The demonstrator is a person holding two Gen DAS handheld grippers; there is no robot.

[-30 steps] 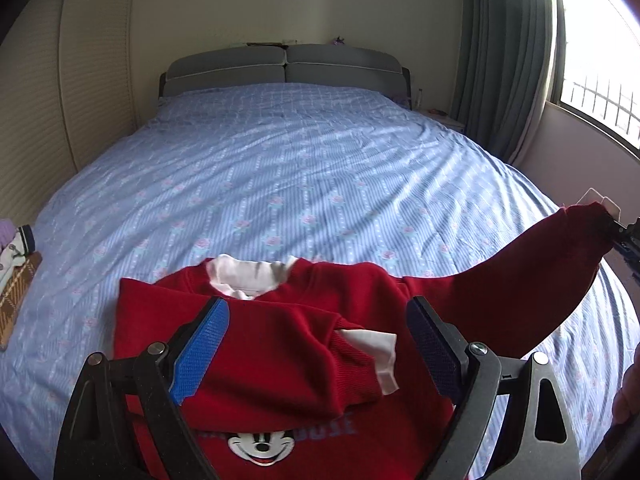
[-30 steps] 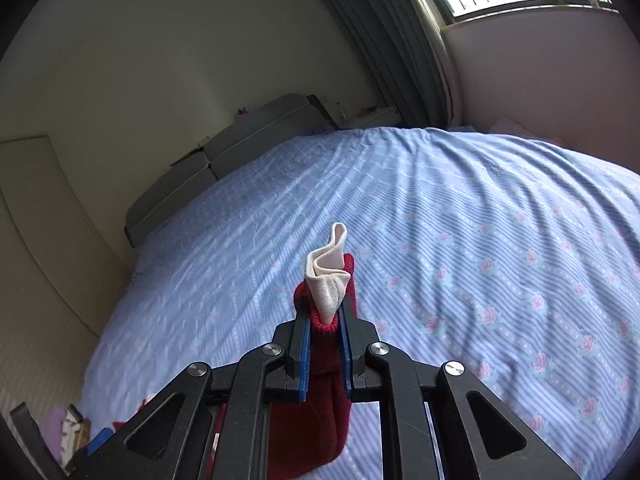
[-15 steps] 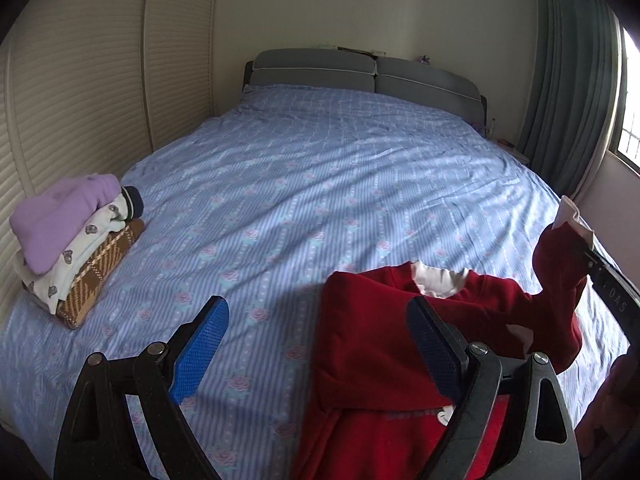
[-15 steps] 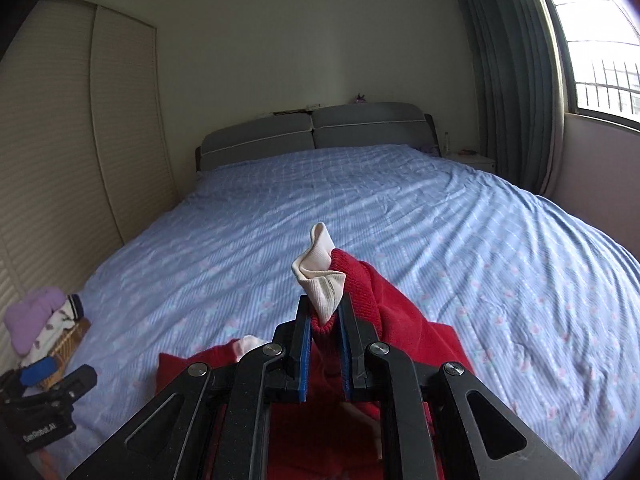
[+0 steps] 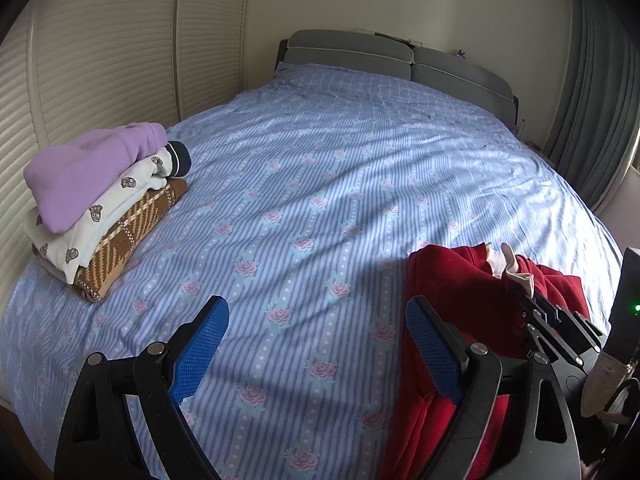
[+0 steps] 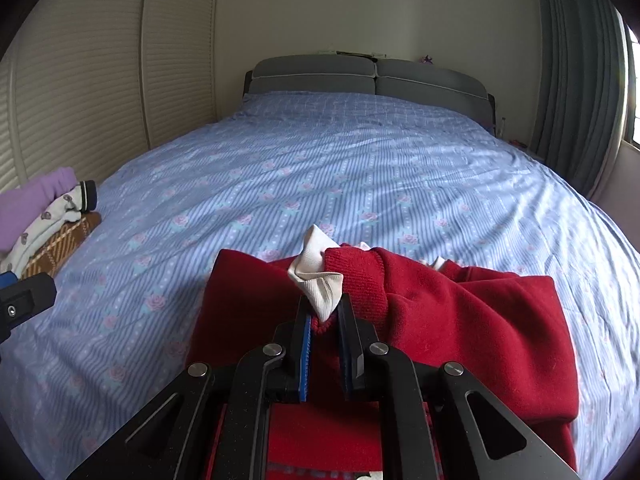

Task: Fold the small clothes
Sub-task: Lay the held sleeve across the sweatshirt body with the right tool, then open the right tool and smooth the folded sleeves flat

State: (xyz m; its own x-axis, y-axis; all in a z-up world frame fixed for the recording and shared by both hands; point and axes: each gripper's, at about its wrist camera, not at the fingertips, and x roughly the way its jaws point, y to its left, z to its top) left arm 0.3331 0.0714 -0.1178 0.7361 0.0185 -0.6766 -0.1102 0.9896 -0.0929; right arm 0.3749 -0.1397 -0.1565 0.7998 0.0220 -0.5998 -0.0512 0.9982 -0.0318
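— What's over on the far left?

— A stack of folded clothes [image 5: 100,208] near the bed's left edge, beside the louvred wardrobe doors [image 5: 100,60]: a brown checked knit at the bottom, a white printed piece on it, a lilac top uppermost. A dark ribbed cuff pokes out of the white one.

— And next to that?

— Bare bedspread [image 5: 320,168], blue stripes with pink roses. The left gripper [image 5: 316,336] hangs over it, blue pads wide apart, nothing between them, only sheet below. Its right finger sits just beside the sweater's left edge.

— Where's the sweater, then?

— The red sweater [image 6: 460,320] lies at the near edge of the bed, right of centre, well apart from the stack. Its left side looks folded to a straight edge; the right side is bunched in thick folds. A bit of white collar shows at the top.

— And the right hand?

— The right gripper [image 6: 326,316] is clamped tight on the sleeve cuff [image 6: 320,280], red rib with white lining sticking up past the tips. It holds that cuff over the sweater's body, roughly mid-chest. Whether the sleeve rests on the fabric beneath, I can't tell.

— Beyond that?

— The grey padded headboard [image 6: 372,76] at the far end, and grey-green curtains [image 6: 576,80] on the right.
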